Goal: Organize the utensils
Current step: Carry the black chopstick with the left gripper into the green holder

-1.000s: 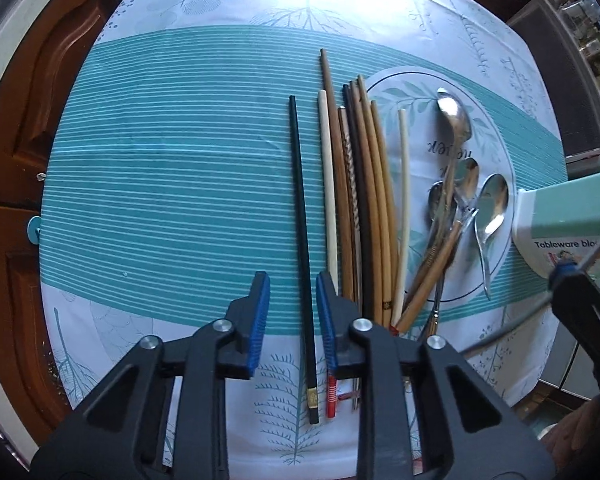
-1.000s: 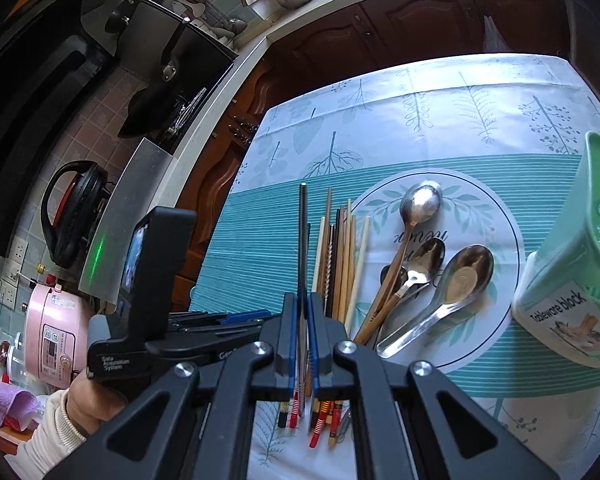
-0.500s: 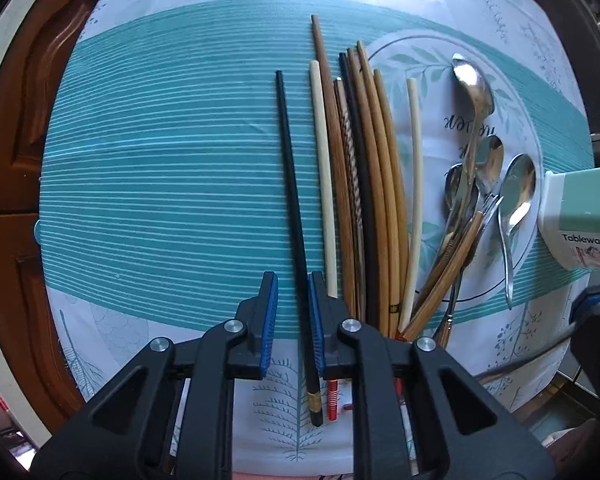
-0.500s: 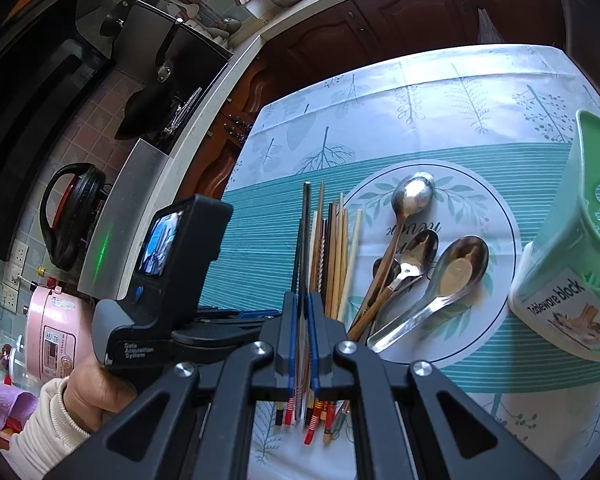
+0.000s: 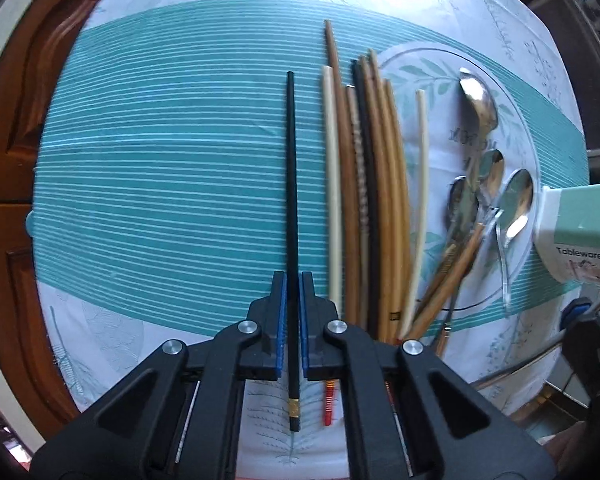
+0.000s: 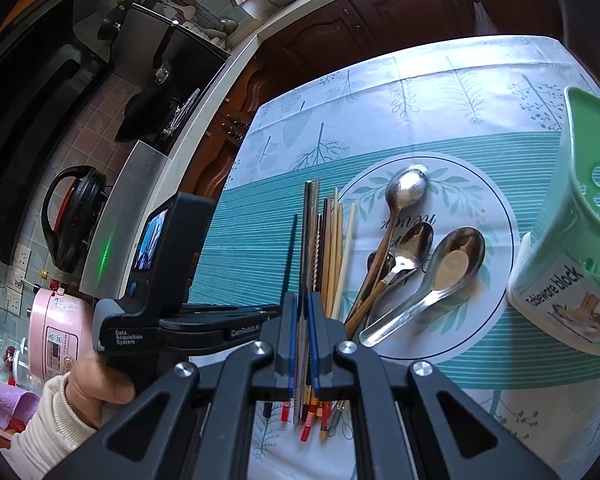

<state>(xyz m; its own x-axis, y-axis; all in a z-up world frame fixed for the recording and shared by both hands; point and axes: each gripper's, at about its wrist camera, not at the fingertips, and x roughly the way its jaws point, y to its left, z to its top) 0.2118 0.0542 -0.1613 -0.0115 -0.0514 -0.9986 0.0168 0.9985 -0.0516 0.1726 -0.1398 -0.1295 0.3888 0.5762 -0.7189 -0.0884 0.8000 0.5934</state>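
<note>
On striped tablecloth (image 5: 160,184), black chopstick (image 5: 291,184) lies lengthwise between my left gripper (image 5: 293,280) pads, clamped; my right gripper (image 6: 299,300) grips grey chopstick (image 6: 306,236).

Bright daylight is thrown across the tablecloth (image 5: 160,184), with glare washed out along its far edge. Motion blur is noted on the spoons (image 5: 480,184). Strong fisheye bending and dark corners are recorded in both views.
</note>
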